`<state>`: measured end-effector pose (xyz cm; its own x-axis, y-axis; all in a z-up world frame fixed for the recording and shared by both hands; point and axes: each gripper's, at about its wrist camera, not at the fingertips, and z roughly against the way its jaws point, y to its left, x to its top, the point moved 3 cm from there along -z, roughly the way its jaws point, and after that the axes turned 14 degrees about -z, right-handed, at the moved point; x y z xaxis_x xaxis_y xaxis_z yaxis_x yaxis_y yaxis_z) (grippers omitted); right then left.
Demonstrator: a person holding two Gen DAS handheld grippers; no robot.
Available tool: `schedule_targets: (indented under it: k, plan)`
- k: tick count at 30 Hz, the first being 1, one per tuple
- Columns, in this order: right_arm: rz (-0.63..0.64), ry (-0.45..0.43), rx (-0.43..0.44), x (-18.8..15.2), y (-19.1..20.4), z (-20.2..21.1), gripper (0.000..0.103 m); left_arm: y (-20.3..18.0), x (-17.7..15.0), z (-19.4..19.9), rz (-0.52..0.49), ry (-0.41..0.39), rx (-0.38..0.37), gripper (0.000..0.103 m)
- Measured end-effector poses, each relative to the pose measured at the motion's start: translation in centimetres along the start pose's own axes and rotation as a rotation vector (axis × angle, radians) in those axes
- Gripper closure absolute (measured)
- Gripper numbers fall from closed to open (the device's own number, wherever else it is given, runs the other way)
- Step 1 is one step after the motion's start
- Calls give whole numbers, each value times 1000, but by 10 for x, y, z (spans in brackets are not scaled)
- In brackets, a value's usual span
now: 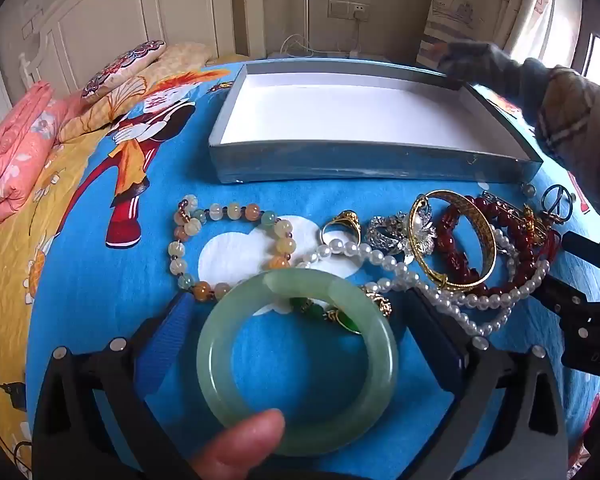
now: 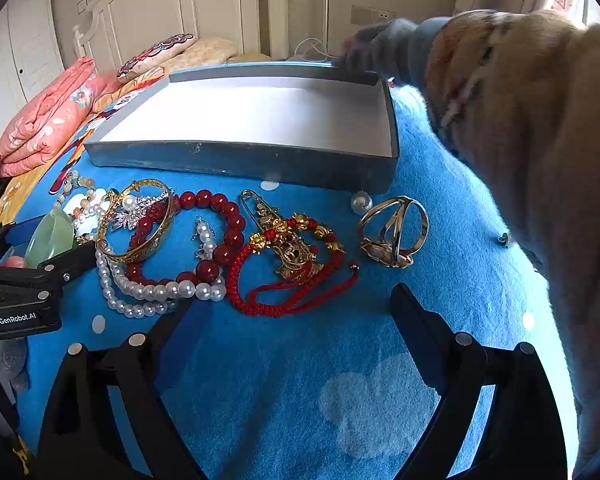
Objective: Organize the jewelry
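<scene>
You can read "GenRobot.AI" in white on the left gripper's black body (image 2: 18, 317); faint letters on the right gripper's body (image 1: 599, 360) stay illegible.

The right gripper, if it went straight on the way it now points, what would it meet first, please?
The right gripper, jaws open and empty, would probably first meet the red cord bracelet lying on the blue blanket, just beyond its fingertips. Depth is uncertain; it might touch bare blanket before the cord.

left wrist view: sitting low and close over the blue blanket (image 1: 100, 280), looking steeply down and forward toward the box (image 1: 340, 168).
right wrist view: sitting to the right, facing the same way, equally near, box (image 2: 240, 160) ahead.
shared: both are taking in the box, gold bangle (image 1: 452, 236) (image 2: 136, 220), pearl necklace (image 1: 400, 268) (image 2: 160, 290), headboard (image 1: 100, 12) (image 2: 160, 4).
</scene>
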<state>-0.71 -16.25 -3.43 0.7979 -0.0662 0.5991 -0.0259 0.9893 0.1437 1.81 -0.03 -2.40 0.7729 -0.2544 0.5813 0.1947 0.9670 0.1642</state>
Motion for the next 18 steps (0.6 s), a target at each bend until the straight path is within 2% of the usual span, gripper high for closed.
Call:
schedule_targets:
  k: [18]
  plan:
    - [10,-3,-12,1,0,0,16,0,0,0,8,-4,-10,2]
